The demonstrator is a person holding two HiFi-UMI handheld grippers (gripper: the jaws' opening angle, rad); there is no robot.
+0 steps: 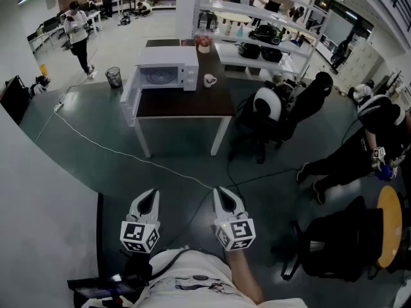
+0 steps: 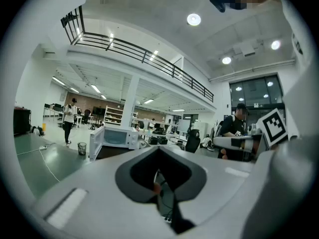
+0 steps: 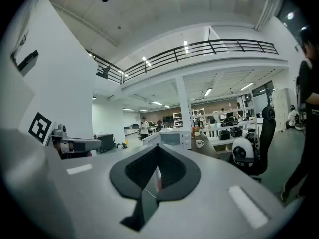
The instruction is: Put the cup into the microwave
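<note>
Left claw (image 1: 151,193) and right claw (image 1: 219,191) are clamped together, empty, far from the cup (image 1: 209,80) beside the microwave (image 1: 168,69).

Dark table (image 1: 186,102), white microwave (image 1: 168,69) on it, door open, cup (image 1: 210,80) just beside

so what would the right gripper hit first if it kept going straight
Nothing close: the right gripper aims over bare floor towards the table, so probably its near edge below the microwave, though depth is unclear.

All 3 cams toward far microwave (image 1: 168,69)
</note>
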